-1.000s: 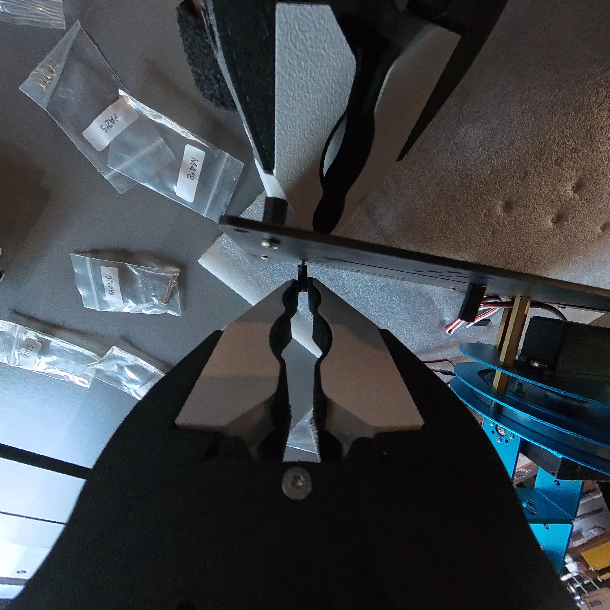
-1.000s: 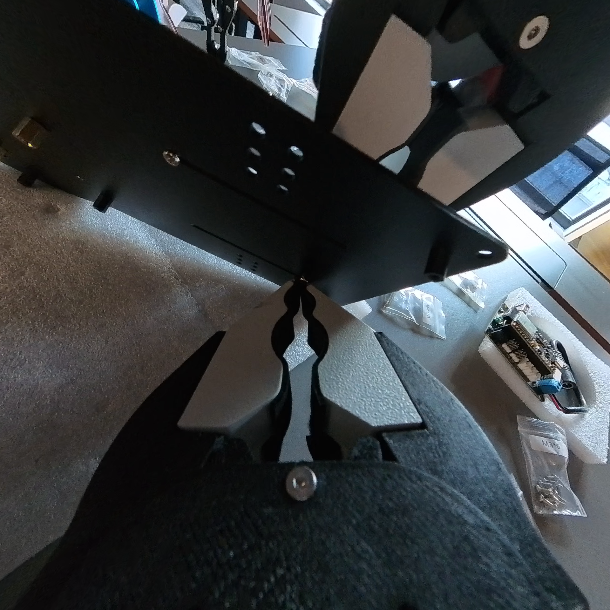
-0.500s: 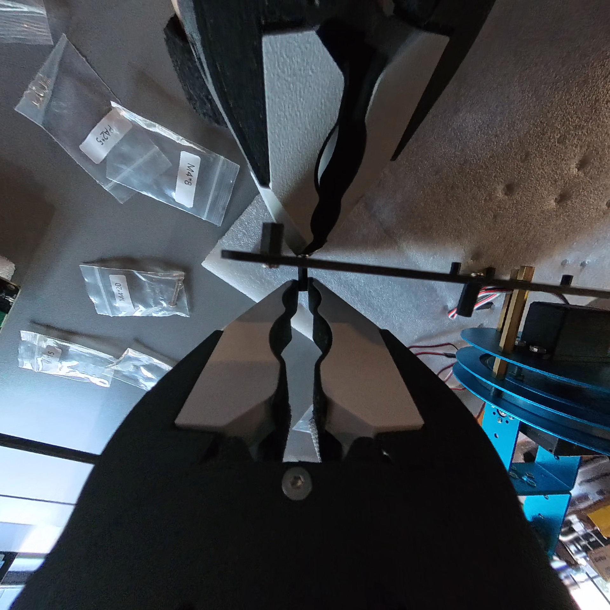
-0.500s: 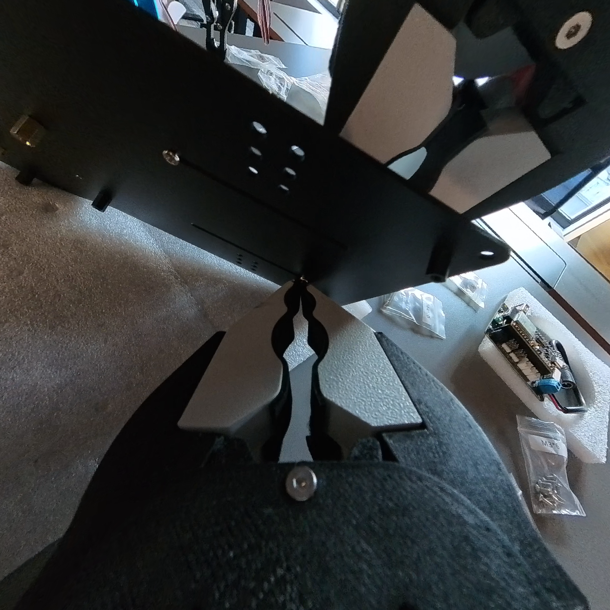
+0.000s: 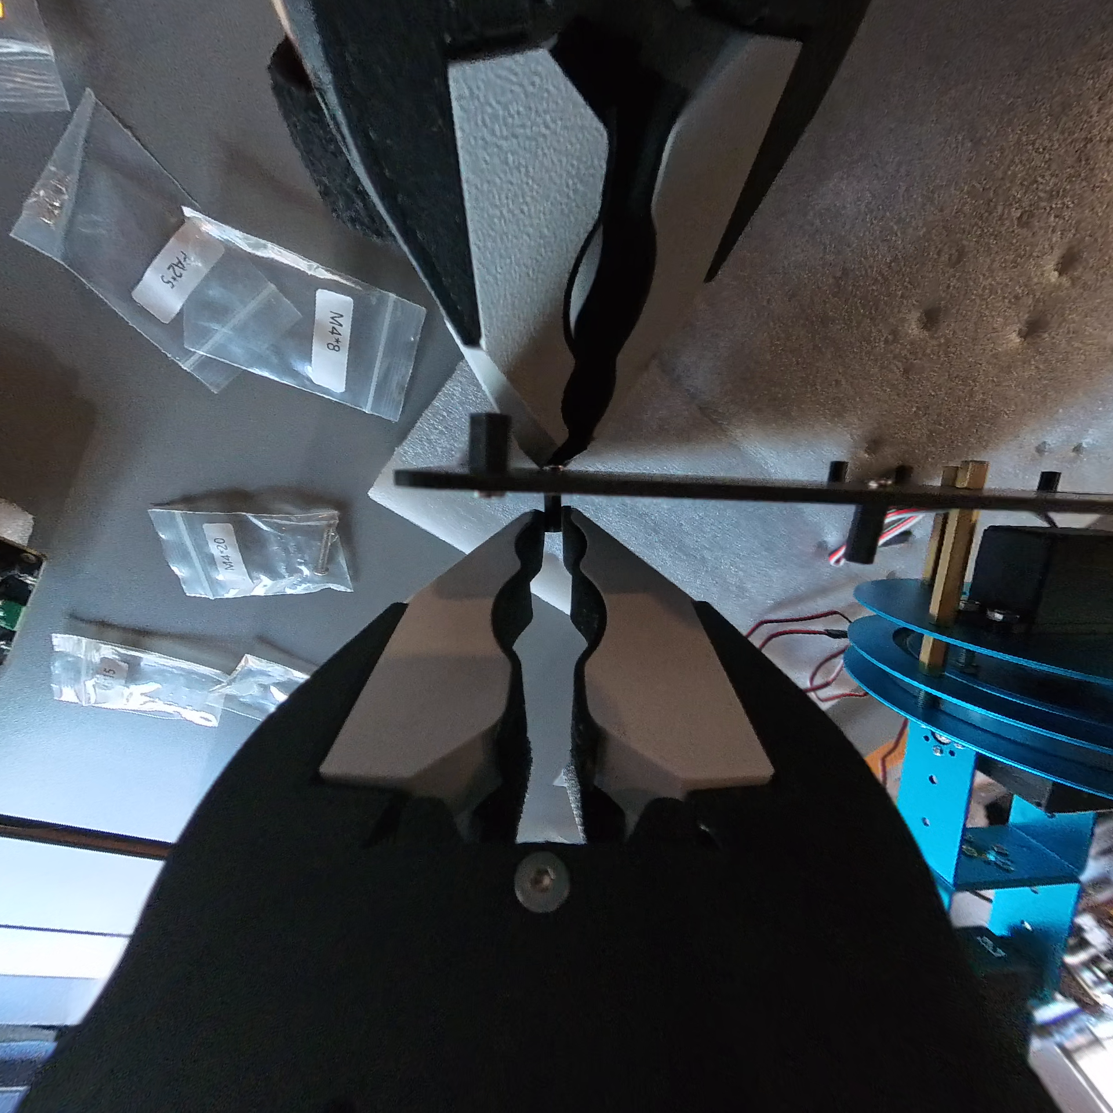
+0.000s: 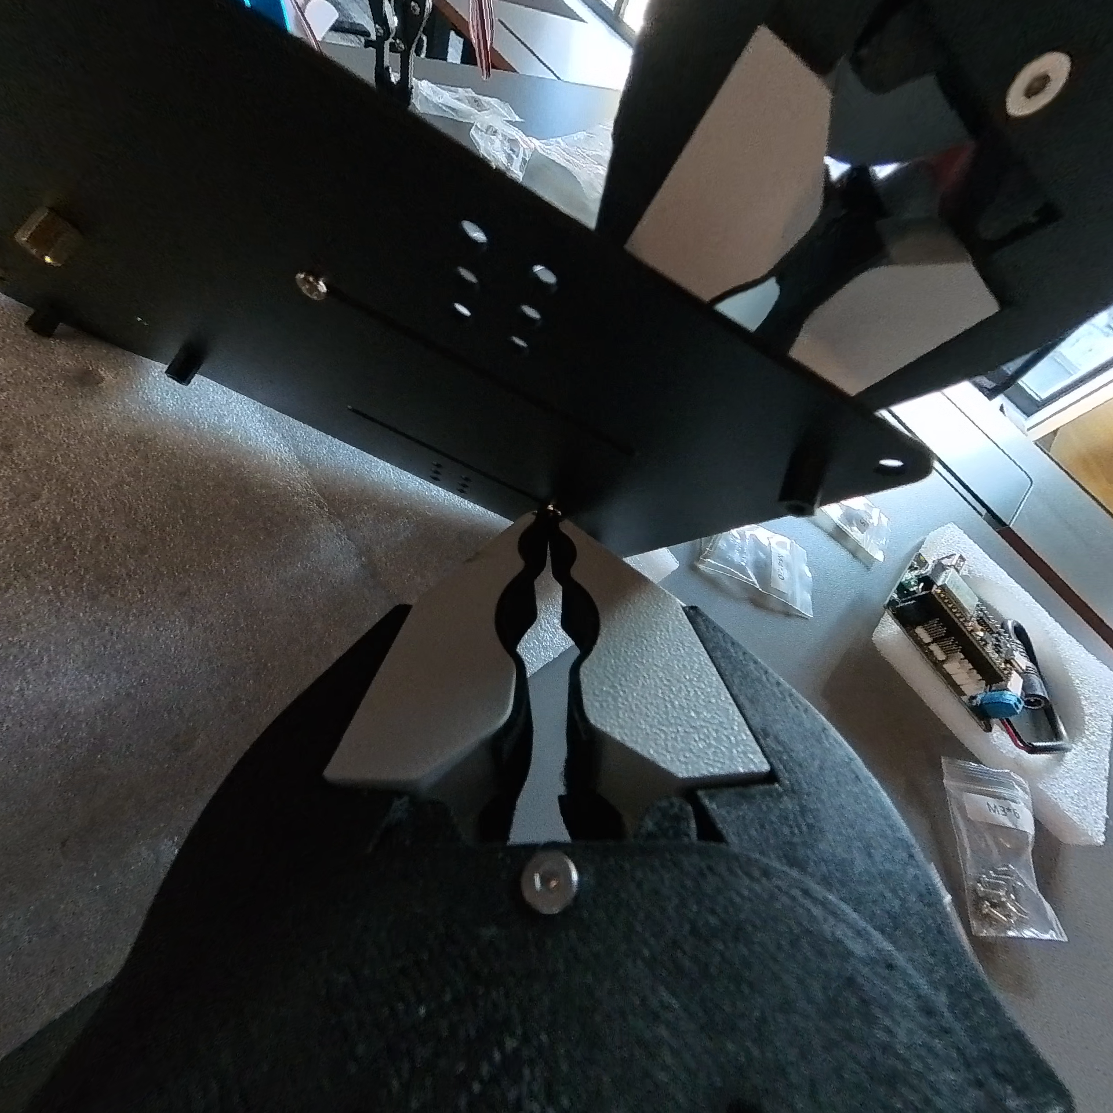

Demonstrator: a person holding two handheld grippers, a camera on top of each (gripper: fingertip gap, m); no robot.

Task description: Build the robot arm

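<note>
Jaws of the left gripper (image 5: 551, 523) are closed on a short black standoff (image 5: 551, 513) just under the black plate (image 5: 783, 491), which is seen edge-on. From the opposite face, the right gripper (image 6: 551, 519) is closed on a small screw (image 6: 551, 509), which is pressed against the plate in line with the standoff. The plate's far end is carried over a blue disc assembly (image 5: 963, 668). Zip bags of fasteners (image 5: 253, 560) are scattered on the table (image 5: 150, 452).

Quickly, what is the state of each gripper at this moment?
Left gripper: shut on a small black standoff under the black plate.
Right gripper: shut on a small brass part at the plate's edge.
</note>
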